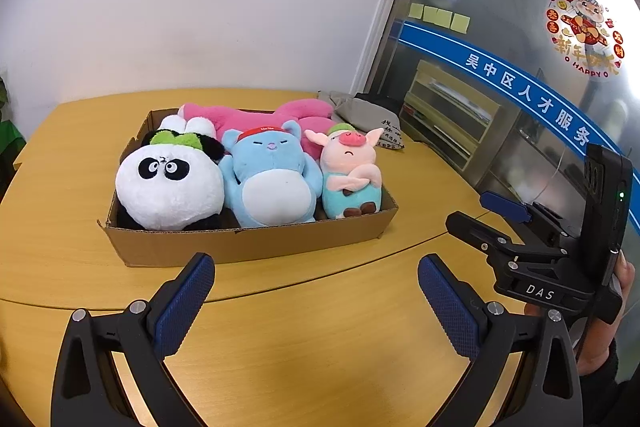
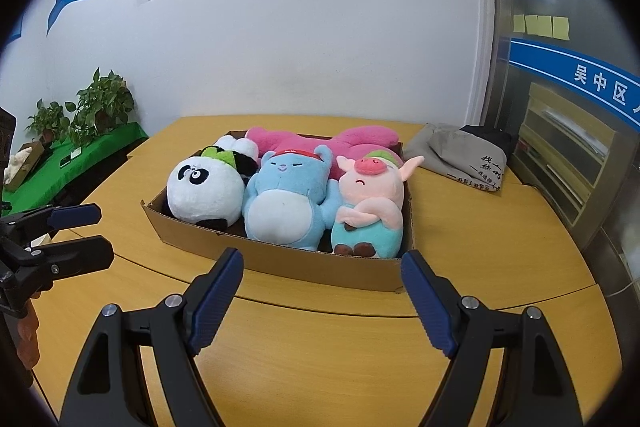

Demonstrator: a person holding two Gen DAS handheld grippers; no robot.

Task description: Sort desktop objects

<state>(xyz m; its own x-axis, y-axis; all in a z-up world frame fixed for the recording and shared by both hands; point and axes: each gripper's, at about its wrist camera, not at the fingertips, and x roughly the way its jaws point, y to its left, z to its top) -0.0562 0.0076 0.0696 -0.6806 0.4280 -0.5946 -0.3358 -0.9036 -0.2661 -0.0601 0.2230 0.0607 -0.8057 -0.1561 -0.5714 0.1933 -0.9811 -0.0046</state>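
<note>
Inside cardboard box (image 2: 280, 267) — pink plush (image 2: 320, 141) crosswise, behind upright toys.

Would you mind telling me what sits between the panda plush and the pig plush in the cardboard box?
The blue plush sits between the panda plush and the pig plush, touching both, in both wrist views.

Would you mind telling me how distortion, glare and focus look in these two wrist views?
Left wrist view: strong fisheye bending curves the yellow wooden table edge, dark corners vignette, and the glass partition shows hazy reflections. Right wrist view: same barrel distortion and vignette; lighting is soft and even, the plush toys in the brown cardboard box look sharp, with faint shadows only.
</note>
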